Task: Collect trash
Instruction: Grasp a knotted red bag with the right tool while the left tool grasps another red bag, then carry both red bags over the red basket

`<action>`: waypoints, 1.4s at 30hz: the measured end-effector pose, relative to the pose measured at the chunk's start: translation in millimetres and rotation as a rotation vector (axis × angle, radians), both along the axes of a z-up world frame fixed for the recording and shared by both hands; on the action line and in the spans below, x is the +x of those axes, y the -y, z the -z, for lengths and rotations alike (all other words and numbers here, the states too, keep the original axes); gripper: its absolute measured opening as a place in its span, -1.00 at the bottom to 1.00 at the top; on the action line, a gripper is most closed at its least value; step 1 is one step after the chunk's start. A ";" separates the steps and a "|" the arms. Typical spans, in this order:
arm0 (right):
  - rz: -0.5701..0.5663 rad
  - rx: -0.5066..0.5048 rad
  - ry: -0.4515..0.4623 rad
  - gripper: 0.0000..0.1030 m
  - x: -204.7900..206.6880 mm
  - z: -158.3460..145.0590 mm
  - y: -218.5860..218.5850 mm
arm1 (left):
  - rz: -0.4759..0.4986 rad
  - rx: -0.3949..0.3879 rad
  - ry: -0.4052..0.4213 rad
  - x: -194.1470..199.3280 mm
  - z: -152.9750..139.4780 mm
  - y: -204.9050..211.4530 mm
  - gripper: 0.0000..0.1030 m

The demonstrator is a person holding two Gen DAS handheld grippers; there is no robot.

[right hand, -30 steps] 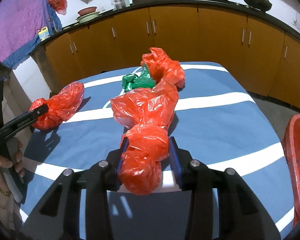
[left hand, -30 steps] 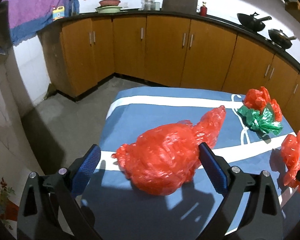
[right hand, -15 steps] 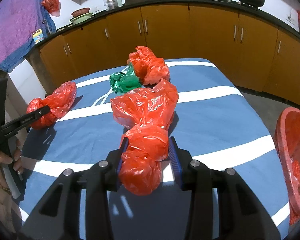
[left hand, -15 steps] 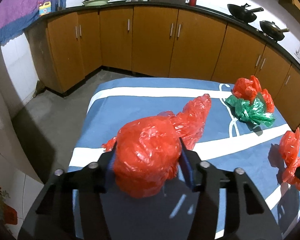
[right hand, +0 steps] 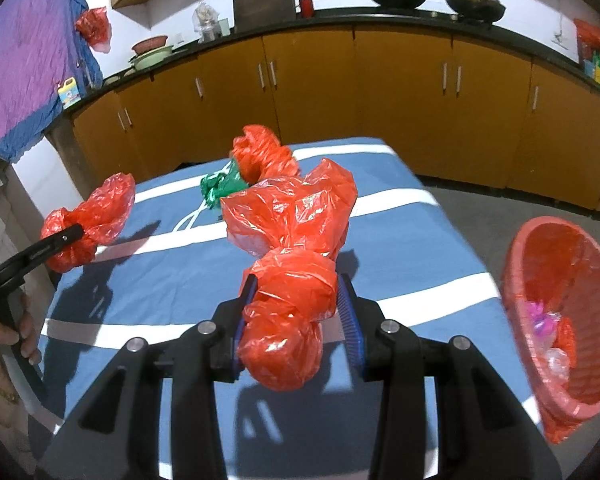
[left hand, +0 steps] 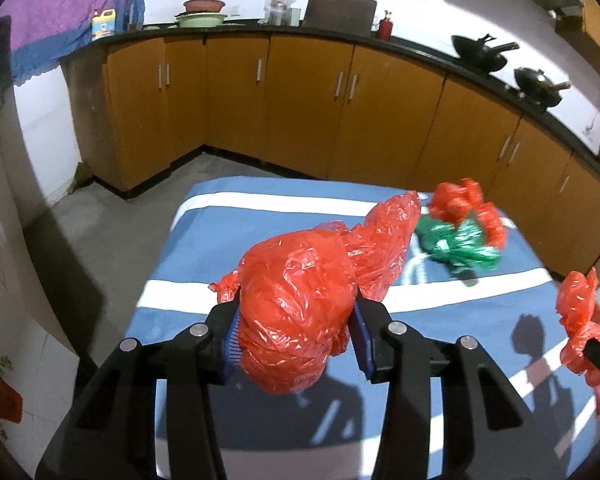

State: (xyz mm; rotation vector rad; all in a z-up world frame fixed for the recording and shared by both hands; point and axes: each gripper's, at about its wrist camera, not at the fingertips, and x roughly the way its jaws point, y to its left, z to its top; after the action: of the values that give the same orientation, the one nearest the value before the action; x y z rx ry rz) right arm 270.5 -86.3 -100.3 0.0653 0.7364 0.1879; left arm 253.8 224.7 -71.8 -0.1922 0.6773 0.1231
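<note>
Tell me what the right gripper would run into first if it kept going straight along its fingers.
The right gripper, shut on a red bag, points down at the blue striped tablecloth. It would probably meet that cloth first, short of the red and green bags; depth is unclear.

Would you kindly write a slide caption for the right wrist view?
Right claw grips a red bag above the striped table, a red basket waiting alongside.
</note>
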 end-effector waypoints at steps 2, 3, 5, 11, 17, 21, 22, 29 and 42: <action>0.012 0.001 0.013 -0.24 -6.0 -6.7 9.4 | 0.015 -0.008 0.014 -6.2 -7.1 11.0 -0.12; 0.021 0.001 0.020 -0.24 -10.1 -11.0 15.5 | 0.030 -0.011 0.023 -9.8 -12.0 19.1 -0.12; 0.034 -0.001 0.031 -0.24 -15.5 -17.4 24.5 | 0.052 -0.012 0.035 -14.6 -19.9 32.6 -0.12; 0.101 0.005 0.076 -0.24 -38.9 -41.3 66.2 | 0.121 -0.014 0.075 -29.4 -49.0 77.8 -0.12; 0.174 -0.003 0.114 -0.24 -63.2 -61.4 112.7 | 0.179 -0.015 0.114 -46.6 -76.6 125.4 -0.12; 0.231 -0.001 0.123 -0.24 -80.0 -68.2 147.0 | 0.216 -0.014 0.126 -57.8 -87.4 157.3 -0.12; 0.246 0.000 0.122 -0.24 -84.3 -68.7 156.6 | 0.223 -0.017 0.126 -60.3 -87.9 163.2 -0.12; 0.329 -0.004 0.116 -0.24 -103.6 -66.4 209.2 | 0.261 0.000 0.123 -67.5 -91.0 215.7 -0.12; 0.441 -0.019 0.097 -0.24 -122.9 -63.2 283.7 | 0.398 0.034 0.110 -70.6 -84.2 306.3 -0.12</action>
State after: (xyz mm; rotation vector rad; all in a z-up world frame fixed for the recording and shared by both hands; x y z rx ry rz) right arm 147.6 -370.0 -37.1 0.1964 0.6109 -0.2358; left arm 183.2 -81.6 12.4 -0.0289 0.5914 -0.2560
